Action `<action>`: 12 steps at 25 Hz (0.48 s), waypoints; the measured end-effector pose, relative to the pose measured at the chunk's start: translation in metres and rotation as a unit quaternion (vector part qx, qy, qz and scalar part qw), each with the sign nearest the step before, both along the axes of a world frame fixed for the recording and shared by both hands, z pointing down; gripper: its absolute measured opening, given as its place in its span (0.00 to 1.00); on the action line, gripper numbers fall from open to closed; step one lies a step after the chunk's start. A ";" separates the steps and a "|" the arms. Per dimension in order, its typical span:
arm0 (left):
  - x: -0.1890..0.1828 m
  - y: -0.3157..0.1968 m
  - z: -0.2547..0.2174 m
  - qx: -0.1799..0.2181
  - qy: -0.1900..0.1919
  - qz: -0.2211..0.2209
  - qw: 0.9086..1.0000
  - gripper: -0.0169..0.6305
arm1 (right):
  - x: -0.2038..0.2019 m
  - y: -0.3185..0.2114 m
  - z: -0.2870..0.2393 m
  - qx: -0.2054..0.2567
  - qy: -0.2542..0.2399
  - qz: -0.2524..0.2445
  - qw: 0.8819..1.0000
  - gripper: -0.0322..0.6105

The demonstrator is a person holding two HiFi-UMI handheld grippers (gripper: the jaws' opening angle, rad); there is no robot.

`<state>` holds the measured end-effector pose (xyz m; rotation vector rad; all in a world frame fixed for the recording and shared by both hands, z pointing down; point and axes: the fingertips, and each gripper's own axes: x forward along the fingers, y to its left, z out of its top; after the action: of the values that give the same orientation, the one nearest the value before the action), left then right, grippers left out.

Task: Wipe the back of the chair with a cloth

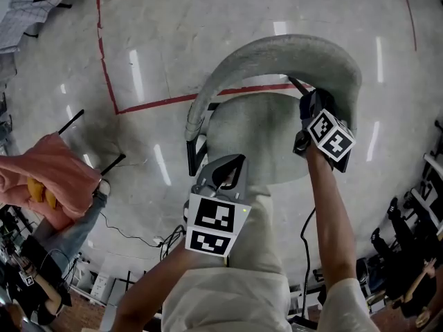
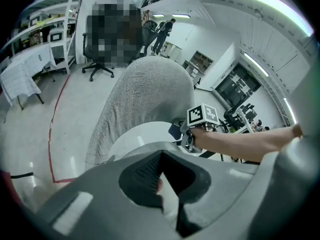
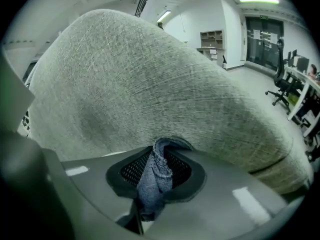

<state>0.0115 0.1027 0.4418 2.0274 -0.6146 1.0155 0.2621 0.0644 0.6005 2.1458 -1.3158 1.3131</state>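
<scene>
There is one chair, with a curved grey back [image 1: 277, 50] and a round pale seat [image 1: 256, 137], and it stands on the shiny floor [image 1: 173, 19]. There are two grippers and one cloth.

The right gripper [image 1: 309, 106] is at the inner side of the back, near its right end. Its fingers [image 3: 131, 170] pinch the one blue-grey cloth [image 3: 154, 181], which stands upright between them. The top end of the cloth lies against the grey fabric. In the head view the cloth is hard to make out behind the gripper.

The left gripper [image 1: 225, 171] hovers above the front of the seat, apart from the back. Its fingers [image 2: 142, 171] are pressed together at the tips, with nothing between them.

One red line [image 1: 159, 102] runs over the floor beside the chair. At the left edge of the head view lies one pink bundle of fabric [image 1: 48, 175], cut off by the frame. One black office chair [image 2: 97, 59] stands far behind, and a mosaic patch partly covers it.
</scene>
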 end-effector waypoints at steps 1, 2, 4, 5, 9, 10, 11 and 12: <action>0.000 0.000 0.000 0.000 0.000 -0.001 1.000 0.03 | -0.004 -0.004 0.001 0.003 -0.003 -0.005 1.000 0.17; 0.000 0.000 0.000 0.000 0.000 -0.002 1.000 0.03 | -0.008 -0.008 0.001 0.005 -0.006 -0.010 1.000 0.17; -0.001 0.001 0.001 0.000 0.000 -0.004 1.000 0.03 | -0.017 -0.016 0.002 0.010 -0.013 -0.023 1.000 0.17; -0.001 0.001 0.001 0.000 0.000 -0.005 1.000 0.03 | -0.021 -0.019 0.001 0.013 -0.014 -0.029 0.999 0.17; -0.001 0.004 0.002 -0.001 0.000 -0.010 1.000 0.03 | -0.037 -0.033 -0.002 0.021 -0.019 -0.056 0.998 0.17; -0.002 0.004 0.002 -0.001 0.000 -0.012 1.000 0.03 | -0.042 -0.037 -0.002 0.024 -0.021 -0.063 0.998 0.17; -0.004 0.004 0.002 0.000 0.000 -0.013 1.000 0.03 | -0.048 -0.041 -0.003 0.027 -0.024 -0.070 0.997 0.17; -0.006 0.003 0.002 0.000 0.000 -0.015 1.000 0.03 | -0.055 -0.046 -0.003 0.031 -0.027 -0.079 0.996 0.17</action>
<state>0.0059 0.1058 0.4442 2.0128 -0.6430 0.9977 0.2073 0.0185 0.5974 2.0113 -1.5311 1.2919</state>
